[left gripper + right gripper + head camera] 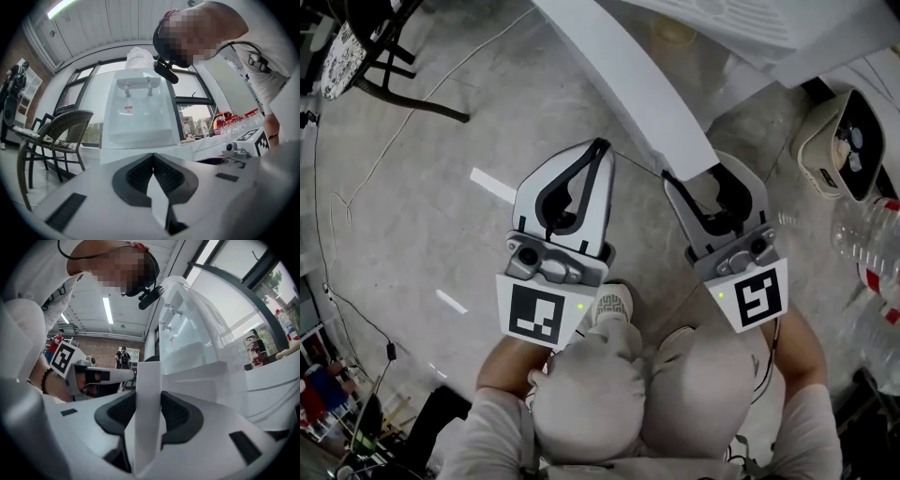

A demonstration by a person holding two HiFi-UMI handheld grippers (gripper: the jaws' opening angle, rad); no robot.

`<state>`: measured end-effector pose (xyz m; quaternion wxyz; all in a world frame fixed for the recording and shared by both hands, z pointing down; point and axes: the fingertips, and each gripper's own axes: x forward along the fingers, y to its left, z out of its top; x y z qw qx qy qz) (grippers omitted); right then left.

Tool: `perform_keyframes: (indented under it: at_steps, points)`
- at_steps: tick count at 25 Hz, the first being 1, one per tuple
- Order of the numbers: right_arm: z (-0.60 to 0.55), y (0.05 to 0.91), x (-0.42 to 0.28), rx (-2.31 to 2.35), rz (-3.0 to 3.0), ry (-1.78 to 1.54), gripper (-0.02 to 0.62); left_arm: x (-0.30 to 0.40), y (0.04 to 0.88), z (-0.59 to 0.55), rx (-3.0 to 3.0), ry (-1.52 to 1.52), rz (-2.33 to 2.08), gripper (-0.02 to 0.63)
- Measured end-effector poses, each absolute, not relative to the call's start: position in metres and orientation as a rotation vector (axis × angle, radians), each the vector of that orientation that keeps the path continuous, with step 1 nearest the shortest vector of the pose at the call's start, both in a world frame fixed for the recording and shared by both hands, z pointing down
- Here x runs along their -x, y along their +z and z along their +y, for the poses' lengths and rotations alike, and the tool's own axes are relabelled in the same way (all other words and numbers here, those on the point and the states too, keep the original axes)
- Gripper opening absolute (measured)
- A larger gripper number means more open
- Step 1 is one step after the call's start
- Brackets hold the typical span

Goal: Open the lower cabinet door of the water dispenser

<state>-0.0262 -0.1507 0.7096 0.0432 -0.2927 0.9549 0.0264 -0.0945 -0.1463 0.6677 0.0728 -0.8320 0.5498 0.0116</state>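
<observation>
The right gripper clamps the near edge of the lower cabinet door, which stands swung out from the water dispenser. The left gripper, closed and empty, hangs just left. Little opening appears left.

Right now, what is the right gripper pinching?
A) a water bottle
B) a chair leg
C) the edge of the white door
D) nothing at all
C: in the right gripper view, the right gripper has a dark pad pressed on each side of the white door, right at its edge.
</observation>
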Motion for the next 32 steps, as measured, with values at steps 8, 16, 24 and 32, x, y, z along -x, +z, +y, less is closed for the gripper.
perform_keyframes:
  at_steps: [8, 16, 24, 32]
  points:
    - [-0.122, 0.713, 0.069, 0.715, 2.982, 0.036, 0.189, 0.147, 0.675, -0.121, 2.361, -0.033, 1.839, 0.002]
    - [-0.099, 0.715, 0.117, 0.570, 3.017, 0.029, 0.192, 0.198, 0.679, -0.088, 2.264, -0.067, 1.974, 0.002]
    - [-0.081, 0.715, 0.163, 0.411, 3.019, 0.007, 0.176, 0.229, 0.672, -0.056, 2.167, -0.092, 2.056, 0.002]
    - [-0.077, 0.713, 0.220, 0.310, 3.005, 0.005, 0.160, 0.258, 0.666, -0.046, 2.084, -0.063, 2.103, 0.002]
